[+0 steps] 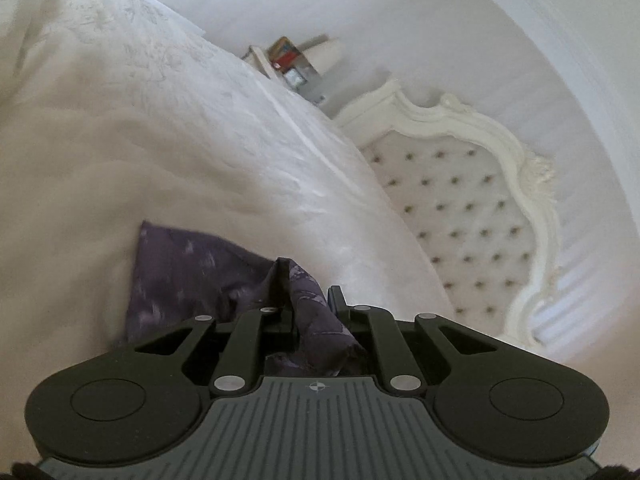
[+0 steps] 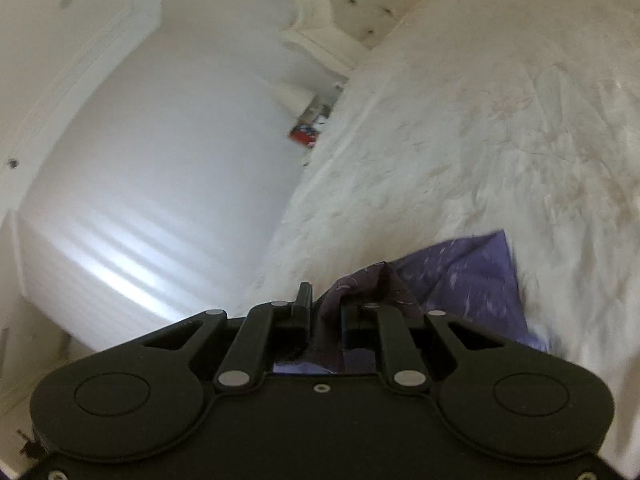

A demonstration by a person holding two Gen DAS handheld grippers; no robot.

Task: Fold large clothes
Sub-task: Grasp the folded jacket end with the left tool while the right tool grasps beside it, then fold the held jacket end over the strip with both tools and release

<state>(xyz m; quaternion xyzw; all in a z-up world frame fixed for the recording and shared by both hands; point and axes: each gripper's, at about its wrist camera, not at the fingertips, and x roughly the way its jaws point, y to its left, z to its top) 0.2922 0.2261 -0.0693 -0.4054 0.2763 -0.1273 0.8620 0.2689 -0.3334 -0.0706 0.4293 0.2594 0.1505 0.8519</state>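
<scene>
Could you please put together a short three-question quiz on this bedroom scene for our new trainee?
1. True or false: both claws are shut on cloth.
2. What colour is the garment?
A) purple B) red C) green
3. What lies under the garment?

Key:
1. True: the left claw and the right claw each pinch a bunch of it.
2. A.
3. The white bedspread, with the tufted headboard beyond it.

A home bedroom: a bed (image 1: 120, 140) under white embroidered covers, with a tufted, carved white headboard (image 1: 460, 200)
</scene>
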